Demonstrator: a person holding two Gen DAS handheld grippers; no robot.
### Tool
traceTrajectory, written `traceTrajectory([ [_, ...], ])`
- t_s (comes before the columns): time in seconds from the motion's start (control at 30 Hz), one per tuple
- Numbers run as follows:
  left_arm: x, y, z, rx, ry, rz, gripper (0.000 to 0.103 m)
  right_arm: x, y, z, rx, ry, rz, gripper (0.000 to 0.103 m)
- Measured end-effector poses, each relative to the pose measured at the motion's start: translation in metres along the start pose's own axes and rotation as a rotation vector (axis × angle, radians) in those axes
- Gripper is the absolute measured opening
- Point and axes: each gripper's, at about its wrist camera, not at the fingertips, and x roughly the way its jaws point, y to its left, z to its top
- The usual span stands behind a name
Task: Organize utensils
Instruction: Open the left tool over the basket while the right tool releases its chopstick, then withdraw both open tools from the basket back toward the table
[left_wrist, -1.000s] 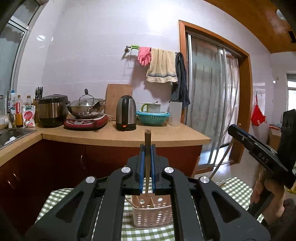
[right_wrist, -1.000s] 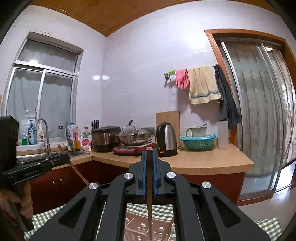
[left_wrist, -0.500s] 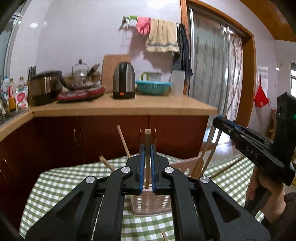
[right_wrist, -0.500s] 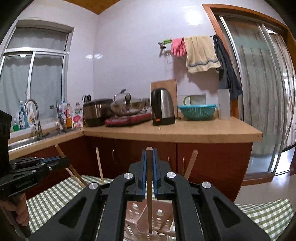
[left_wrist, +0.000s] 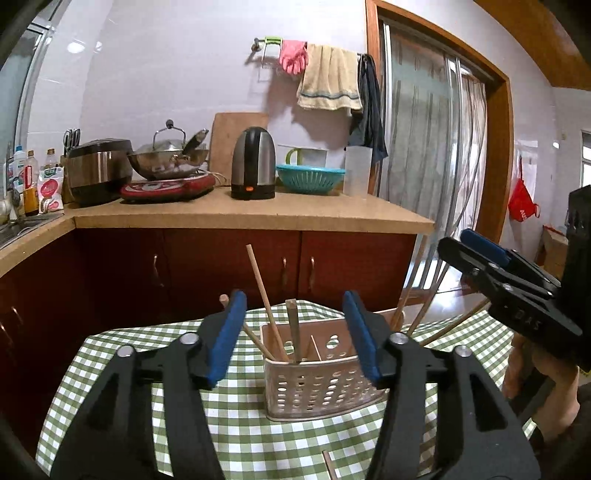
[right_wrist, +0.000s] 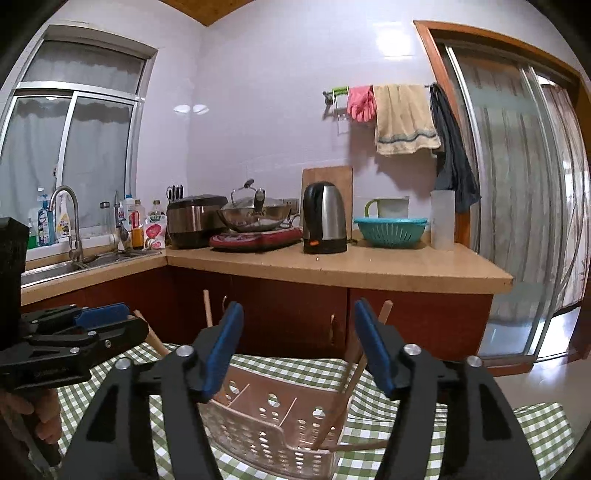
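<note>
Both grippers hover over a perforated, pale plastic utensil basket (left_wrist: 319, 384) that sits on a green-and-white checked tablecloth (left_wrist: 236, 435). The left gripper (left_wrist: 293, 336) has its blue-padded jaws spread wide with nothing between them, and the right gripper (right_wrist: 298, 349) is likewise wide apart and empty. The basket lies directly beyond and between each pair of fingers.

Inside the basket several wooden chopsticks (left_wrist: 265, 306) stand at a lean; one flat-ended stick (left_wrist: 293, 330) rises near the middle, and in the right wrist view others tilt against the right wall (right_wrist: 354, 373). One more chopstick (left_wrist: 328, 465) lies loose on the cloth near the left gripper's base, and a thin stick (right_wrist: 360, 446) pokes out flat by the basket's near right corner.

The basket looks light, so a finger brushing its rim or a leaning stick could tip it or slide it on the cloth. The slanted chopsticks could also be levered out if a jaw catches one while pulling away. Picking the loose stick off soft fabric risks pinching the cloth along with it.
</note>
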Motion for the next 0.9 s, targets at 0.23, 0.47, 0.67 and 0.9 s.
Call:
traceTrajectory([
  [0.23, -0.03, -0.007, -0.009, -0.006, -0.01, 0.008, 0.061, -0.041, 0.008, 0.006, -0.016, -0.034, -0.013, 0.068],
  [0.47, -0.055, -0.017, -0.037, -0.007, 0.013, 0.039, 0.061, -0.073, 0.014, -0.02, 0.008, 0.013, -0.026, 0.068],
  [0.67, -0.065, -0.021, -0.071, -0.02, 0.075, 0.06, 0.061, -0.089, 0.016, -0.061, 0.056, 0.096, -0.046, 0.068],
  [0.9, -0.075, -0.019, -0.112, -0.029, 0.149, 0.11, 0.061, -0.1, 0.025, -0.117, 0.089, 0.215, -0.054, 0.067],
])
